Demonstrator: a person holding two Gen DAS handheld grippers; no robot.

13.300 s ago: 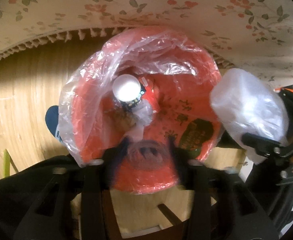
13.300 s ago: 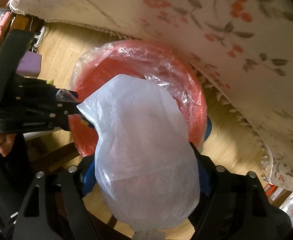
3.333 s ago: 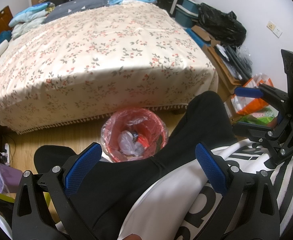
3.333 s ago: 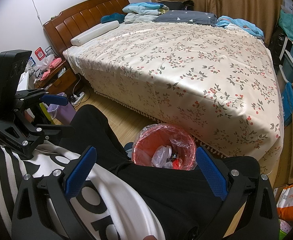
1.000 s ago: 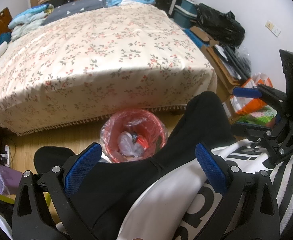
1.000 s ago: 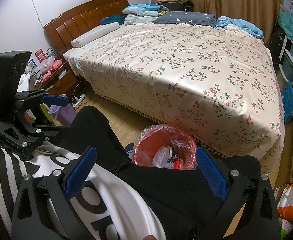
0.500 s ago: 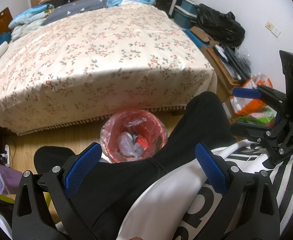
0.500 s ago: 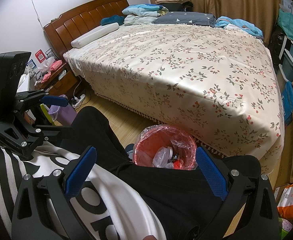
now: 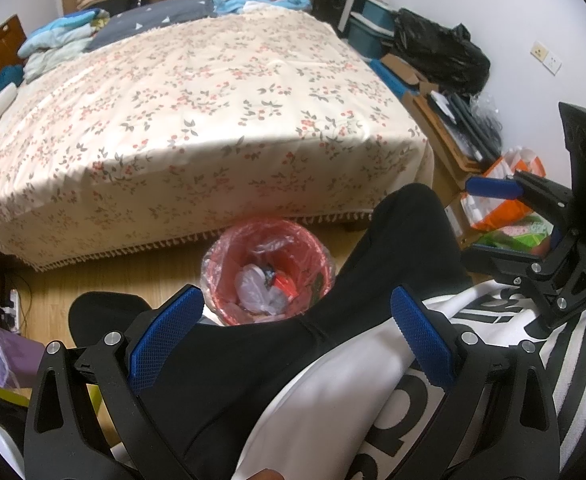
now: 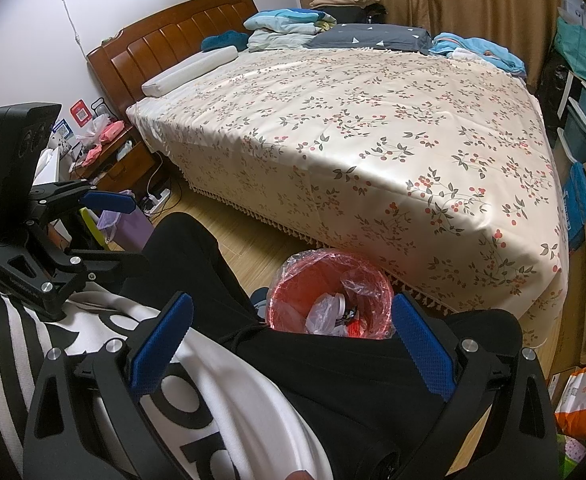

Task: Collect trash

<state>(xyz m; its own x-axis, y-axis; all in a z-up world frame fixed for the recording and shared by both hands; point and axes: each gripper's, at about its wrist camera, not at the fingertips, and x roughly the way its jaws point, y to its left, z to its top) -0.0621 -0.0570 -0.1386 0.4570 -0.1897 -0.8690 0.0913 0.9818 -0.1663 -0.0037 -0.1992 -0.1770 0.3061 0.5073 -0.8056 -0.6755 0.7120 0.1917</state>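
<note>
— So where is the trash sitting?
— Crumpled white plastic (image 9: 258,289) is lying inside the round red bin (image 9: 317,276), just beside the bed (image 9: 197,120).
— And your grippers?
— I'm holding left gripper (image 9: 293,336) and right gripper (image 10: 291,334) wide, empty; my legs are hiding the bin's base.

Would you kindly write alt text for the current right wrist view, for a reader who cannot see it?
The right gripper is open and empty above the person's lap, facing a red bin with a plastic liner and trash inside. The bin stands on the wooden floor beside a bed with a floral cover. The left gripper, also open, shows at left.
</note>
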